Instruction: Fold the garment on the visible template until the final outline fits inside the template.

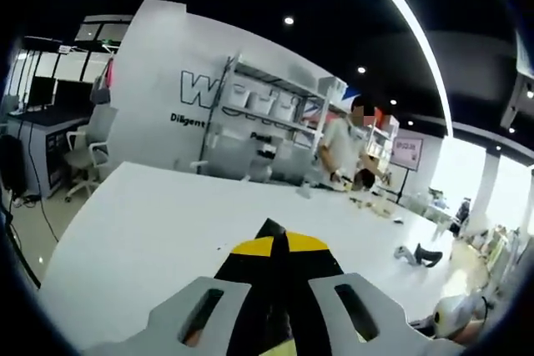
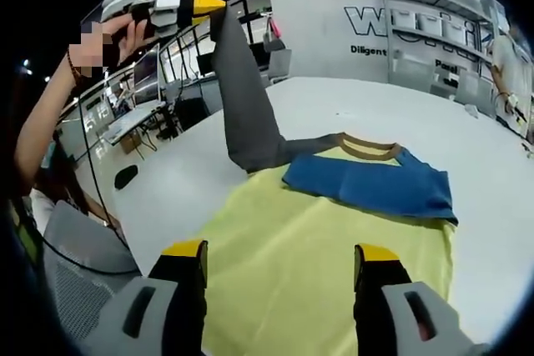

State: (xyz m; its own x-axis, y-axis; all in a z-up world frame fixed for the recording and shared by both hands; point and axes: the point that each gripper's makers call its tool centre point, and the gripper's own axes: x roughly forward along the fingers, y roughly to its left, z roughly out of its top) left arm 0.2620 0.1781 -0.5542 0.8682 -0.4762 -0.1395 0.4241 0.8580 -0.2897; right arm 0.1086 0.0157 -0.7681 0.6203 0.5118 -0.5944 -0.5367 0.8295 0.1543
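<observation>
The left gripper, raised high, has its jaws pinched on the shirt's gray sleeve. The right gripper hangs with jaws wide apart, holding nothing, over the yellow shirt spread on the white table; a blue sleeve lies folded beyond its fingers.

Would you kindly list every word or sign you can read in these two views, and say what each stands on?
"Diligent" on the white wall, in small dark print at; also in the left gripper view.
Large logo letter "W" above it; the rest is hidden by shelving.
Pink sign: too small to read.
</observation>
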